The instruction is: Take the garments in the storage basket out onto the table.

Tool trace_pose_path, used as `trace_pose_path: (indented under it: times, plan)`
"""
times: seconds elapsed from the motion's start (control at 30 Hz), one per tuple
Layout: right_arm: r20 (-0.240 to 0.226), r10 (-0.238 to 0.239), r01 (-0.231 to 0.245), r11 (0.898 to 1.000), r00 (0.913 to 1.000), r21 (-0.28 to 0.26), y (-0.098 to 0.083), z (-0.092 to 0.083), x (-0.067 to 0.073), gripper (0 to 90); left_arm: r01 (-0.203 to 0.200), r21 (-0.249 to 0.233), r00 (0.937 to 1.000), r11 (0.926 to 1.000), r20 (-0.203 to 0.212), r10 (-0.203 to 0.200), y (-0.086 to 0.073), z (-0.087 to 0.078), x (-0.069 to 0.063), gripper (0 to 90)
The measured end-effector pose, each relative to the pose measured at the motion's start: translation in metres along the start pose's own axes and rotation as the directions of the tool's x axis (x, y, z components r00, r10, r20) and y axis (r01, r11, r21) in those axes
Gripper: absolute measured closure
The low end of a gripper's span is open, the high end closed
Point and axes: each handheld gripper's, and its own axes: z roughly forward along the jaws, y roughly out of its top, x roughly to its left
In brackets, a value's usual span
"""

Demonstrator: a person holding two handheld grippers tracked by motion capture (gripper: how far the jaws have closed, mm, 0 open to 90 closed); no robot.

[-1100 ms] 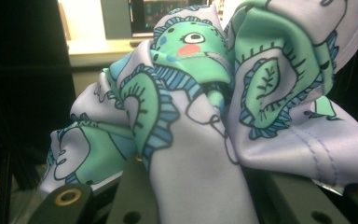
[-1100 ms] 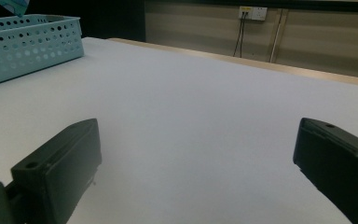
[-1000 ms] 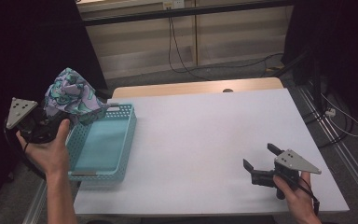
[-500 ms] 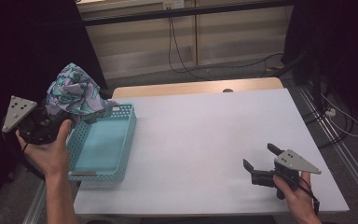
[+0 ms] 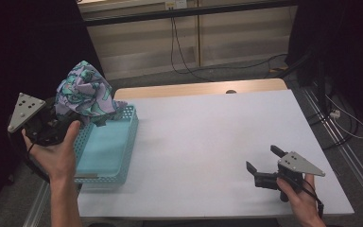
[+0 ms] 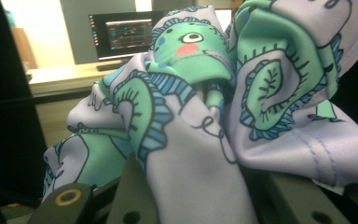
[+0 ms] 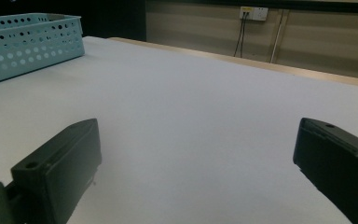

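Observation:
A bunched lilac cloth (image 5: 84,92) printed with green cartoon creatures hangs in the air over the far left corner of the teal basket (image 5: 105,176). My left gripper (image 5: 72,116) is shut on the cloth, held up at the table's left edge. In the left gripper view the cloth (image 6: 223,93) bulges over the left gripper (image 6: 191,200) and hides its pads. My right gripper (image 5: 263,158) rests low on the white table (image 5: 208,127) near the front right corner. It is open, and the right gripper view shows bare table between the jaws of the right gripper (image 7: 196,154).
The perforated teal basket (image 7: 28,44) stands along the table's left side, its inside bare. A wooden strip (image 5: 203,88) runs along the far edge. Cables lie on the floor beyond. A monitor (image 6: 121,35) sits on a desk behind the cloth.
The left hand has lifted the cloth a little higher over the basket's corner. The right gripper has stayed where it was.

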Motion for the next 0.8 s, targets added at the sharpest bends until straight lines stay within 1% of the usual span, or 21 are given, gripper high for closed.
trace_pose_path:
  times: [0.27,0.43,0.6,0.63,0.8]
  plan:
    - [-0.003,-0.002,0.002,1.0,1.0,0.0,0.0,0.0,0.0,0.5,-0.009,-0.011,0.9987,0.9999,0.049,0.01,0.007,0.008,-0.012,71.0]
    - [-0.002,0.0,0.0,1.0,1.0,0.001,0.0,0.0,0.0,0.5,-0.032,-0.011,0.9958,0.9994,0.086,0.033,0.009,0.021,-0.022,70.9]
    - [-0.001,0.0,0.0,1.0,1.0,0.0,0.0,0.0,0.0,0.5,-0.027,0.001,0.9917,0.9996,0.126,0.027,0.01,0.038,-0.033,70.9]
    - [0.001,0.0,0.0,1.0,1.0,0.002,0.0,0.0,0.0,0.5,-0.015,-0.002,0.9906,0.9999,0.136,0.015,0.01,0.041,-0.035,70.9]
    - [0.001,0.003,-0.003,1.0,1.0,0.001,0.0,-0.002,-0.001,0.5,0.001,0.013,0.9855,0.9999,0.17,-0.003,0.008,0.055,-0.044,70.9]
